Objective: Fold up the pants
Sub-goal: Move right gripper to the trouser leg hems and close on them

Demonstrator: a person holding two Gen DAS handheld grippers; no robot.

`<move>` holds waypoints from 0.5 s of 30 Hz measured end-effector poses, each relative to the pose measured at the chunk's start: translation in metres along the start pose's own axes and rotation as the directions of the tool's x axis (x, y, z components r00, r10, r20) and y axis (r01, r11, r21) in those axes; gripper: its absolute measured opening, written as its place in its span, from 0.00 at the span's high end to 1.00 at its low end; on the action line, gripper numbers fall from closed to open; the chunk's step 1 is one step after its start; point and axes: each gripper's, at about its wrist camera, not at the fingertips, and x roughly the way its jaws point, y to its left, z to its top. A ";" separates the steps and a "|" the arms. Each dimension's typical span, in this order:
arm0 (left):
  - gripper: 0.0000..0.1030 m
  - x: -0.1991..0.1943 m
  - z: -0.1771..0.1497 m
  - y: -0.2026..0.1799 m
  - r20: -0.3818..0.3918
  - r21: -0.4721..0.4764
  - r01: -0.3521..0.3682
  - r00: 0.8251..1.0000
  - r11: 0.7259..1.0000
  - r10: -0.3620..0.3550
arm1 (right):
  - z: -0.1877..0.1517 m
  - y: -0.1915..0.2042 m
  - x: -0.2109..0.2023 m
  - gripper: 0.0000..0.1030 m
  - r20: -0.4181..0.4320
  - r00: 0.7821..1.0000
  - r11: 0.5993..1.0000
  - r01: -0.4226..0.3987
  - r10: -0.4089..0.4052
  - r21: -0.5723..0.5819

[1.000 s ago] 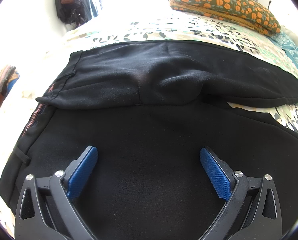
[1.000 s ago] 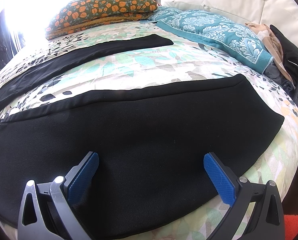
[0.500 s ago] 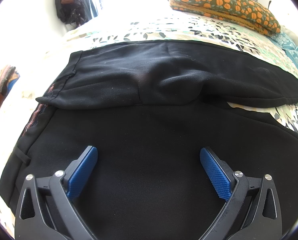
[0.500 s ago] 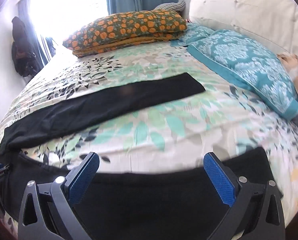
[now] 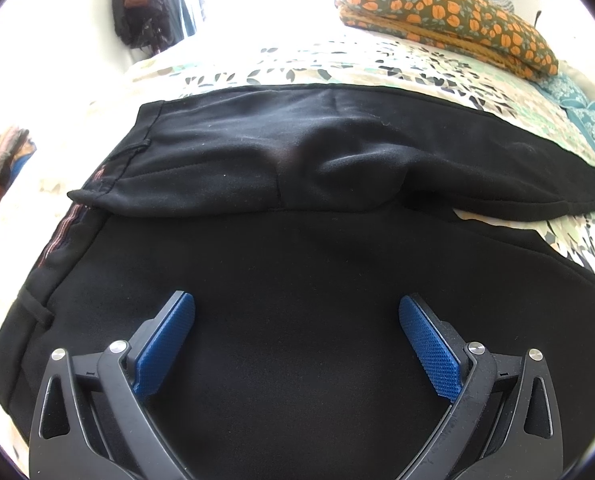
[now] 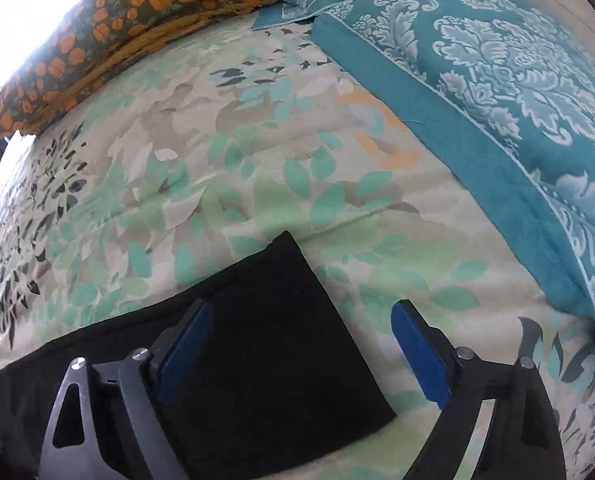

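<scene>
Black pants (image 5: 297,160) lie spread on the floral bedspread (image 5: 337,60), waistband to the left and both legs running off to the right. My left gripper (image 5: 297,300) hovers open over the seat of the near leg, nothing between its blue pads. In the right wrist view only the hem end of one pants leg (image 6: 277,340) shows. My right gripper (image 6: 301,312) points down over that hem with its jaws closing. The left finger sits over the cloth and the right one over bare bedspread. The pads do not press on the fabric.
A folded orange-flowered blanket (image 6: 137,20) lies at the far side of the bed, also in the left wrist view (image 5: 449,12). A teal patterned pillow (image 6: 497,100) lies right of the hem. A dark bag (image 5: 137,4) hangs on the wall by the window.
My right gripper swept from the near pants leg across the bedspread to the far leg's hem, and its jaws have narrowed. The left gripper has stayed put.
</scene>
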 end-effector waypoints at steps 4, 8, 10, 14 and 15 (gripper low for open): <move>0.00 0.001 0.001 -0.002 0.004 0.003 -0.005 1.000 1.000 0.005 | -0.001 0.010 -0.008 0.89 0.056 0.998 0.998 0.001 0.002 -0.055; 0.00 0.001 0.003 -0.004 -0.006 0.007 -0.010 1.000 1.000 0.011 | -0.046 0.019 -0.071 0.92 0.161 0.977 0.984 -0.116 0.137 -0.136; 0.00 0.001 0.004 -0.004 -0.010 0.007 -0.010 1.000 1.000 0.010 | -0.090 0.025 -0.113 0.92 0.192 0.955 0.964 -0.193 0.228 -0.183; 0.00 0.001 0.005 -0.004 -0.012 0.006 -0.008 1.000 1.000 0.008 | -0.207 0.015 -0.185 0.94 0.210 0.891 0.913 -0.373 0.402 -0.165; 0.00 0.001 0.005 -0.004 -0.015 0.004 -0.005 1.000 1.000 0.005 | -0.238 0.012 -0.196 0.94 0.213 0.878 0.903 -0.406 0.429 -0.142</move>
